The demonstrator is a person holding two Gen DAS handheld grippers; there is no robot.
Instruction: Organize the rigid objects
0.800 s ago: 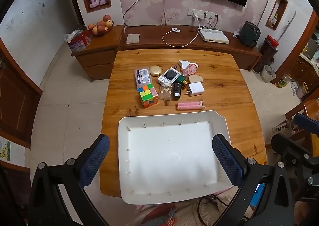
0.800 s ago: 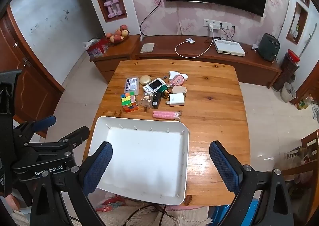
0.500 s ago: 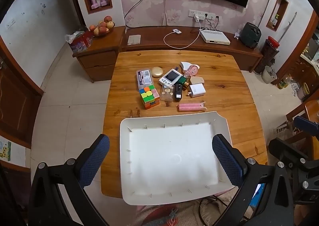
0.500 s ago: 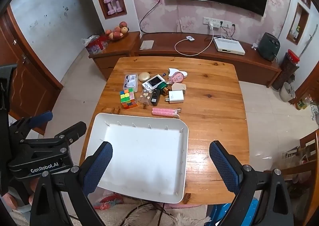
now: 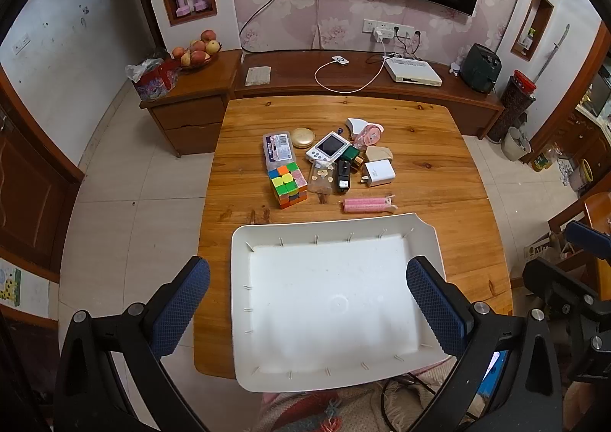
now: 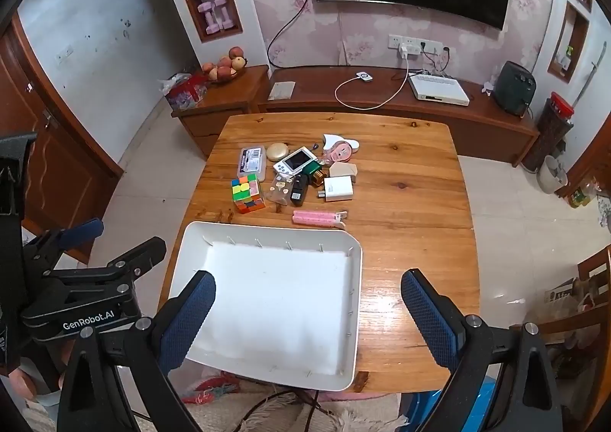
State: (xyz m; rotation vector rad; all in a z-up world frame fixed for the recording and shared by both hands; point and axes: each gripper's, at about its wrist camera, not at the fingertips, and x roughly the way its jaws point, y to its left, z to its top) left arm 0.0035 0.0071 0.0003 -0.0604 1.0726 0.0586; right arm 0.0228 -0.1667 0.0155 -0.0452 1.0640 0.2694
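A white tray [image 5: 332, 228] [image 6: 267, 231] sits bare at the near edge of the wooden table [image 5: 439, 180] [image 6: 412, 203]. Beyond it lies a cluster of small objects: a colour cube [image 5: 288, 184] [image 6: 247, 192], a clear case [image 5: 277, 149], a gold compact [image 5: 303, 137], a white handheld device [image 5: 329, 146] [image 6: 295, 161], a white charger [image 5: 379, 172] [image 6: 338, 188] and a pink roll [image 5: 364, 205] [image 6: 315, 218]. My left gripper [image 5: 307, 302] hangs open high above the tray. My right gripper [image 6: 307, 308] is open too, over the tray's right part. Nothing is between either pair of fingers.
A low wooden cabinet [image 5: 343, 77] runs along the far wall with a fruit bowl [image 5: 196, 52], a white box [image 5: 412, 72] and a cable on it. Tiled floor [image 5: 133, 203] lies left and right of the table. A wooden chair [image 6: 595, 279] stands at the right.
Both views have slid slightly toward me and upward, so the tray and the cluster sit a little lower in the picture. Both grippers stay open; nothing on the table has moved.
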